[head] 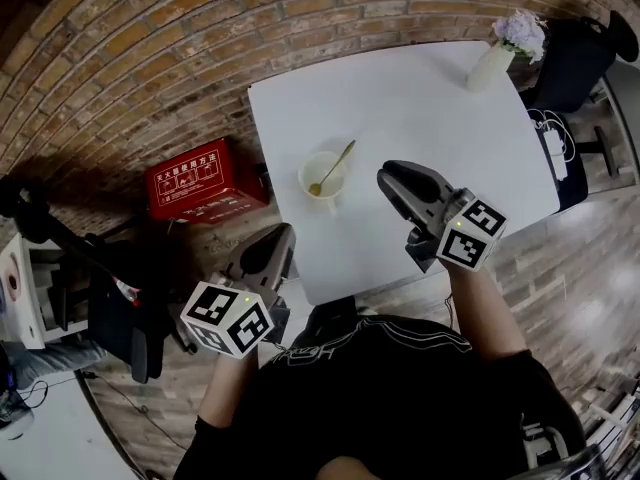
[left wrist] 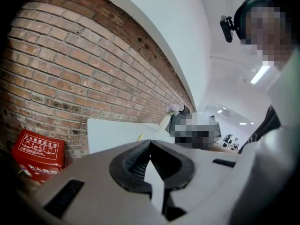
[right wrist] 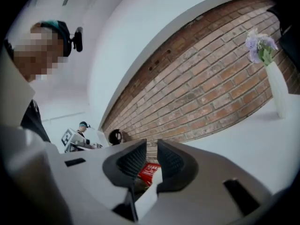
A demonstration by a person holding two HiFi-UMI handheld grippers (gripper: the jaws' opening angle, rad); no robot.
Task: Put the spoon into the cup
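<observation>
On the white table (head: 420,108), the cup (head: 308,173) stands near the front edge, and the gold spoon (head: 335,165) already sits in it, bowl down and handle leaning out over the rim on the far-right side. By that, the placing looks done and what remains is to draw clear. The right gripper (head: 390,180) hovers just to the right of the cup, apart from it, its fingers slightly parted with nothing between them. The left gripper (head: 283,238) hangs nearer the person than the cup, off the table's front-left corner, its fingers together at the tips and empty. To finish well, I would lift the right gripper up and away from the cup rather than sweep it across, since the protruding handle lies on that side and a knock could tip the spoon out or rock the cup. Only the head view shows spoon and cup together, so it alone settles where the task stands. The left gripper view confirms the pinched tips of that gripper (left wrist: 150,143), and just above the jaws shows a thin yellow sliver that may be the spoon handle, though it is too small to be sure. The right gripper view shows the narrow gap at its own gripper (right wrist: 151,149), with the red box (right wrist: 150,170) visible through it. It also shows the white vase (right wrist: 279,93) of pale flowers, which stands well beyond the cup at the table's far-right corner, but no cup at all.
</observation>
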